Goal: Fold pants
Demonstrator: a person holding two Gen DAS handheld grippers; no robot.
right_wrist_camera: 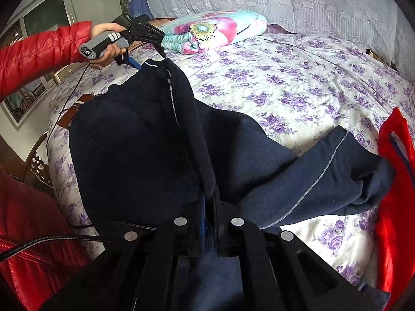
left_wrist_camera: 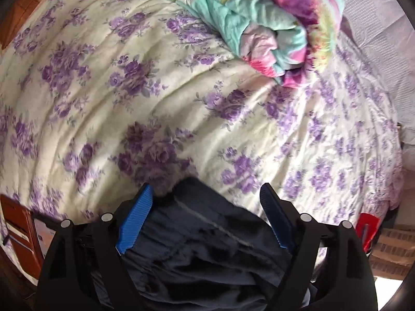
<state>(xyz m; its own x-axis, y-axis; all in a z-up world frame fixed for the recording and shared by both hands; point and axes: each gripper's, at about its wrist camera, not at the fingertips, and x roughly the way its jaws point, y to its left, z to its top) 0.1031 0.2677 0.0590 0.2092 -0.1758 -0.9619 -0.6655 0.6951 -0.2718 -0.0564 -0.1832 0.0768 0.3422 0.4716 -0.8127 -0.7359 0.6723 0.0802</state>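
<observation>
Over a flowered bed (right_wrist_camera: 298, 77), dark pants (right_wrist_camera: 145, 140) bunched and unfolded, held aloft, pinched by the right claw (right_wrist_camera: 208, 202); left claw (left_wrist_camera: 205, 207) spread around the cloth; folding barely begun.

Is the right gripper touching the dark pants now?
Touching. The right wrist view shows the right gripper with its jaws nearly together, pinching a fold of the dark pants, which hang from it.

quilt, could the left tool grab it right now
Probably not cleanly: the bed up to the quilt is free, but pants sit between the open jaws of the left tool.
</observation>
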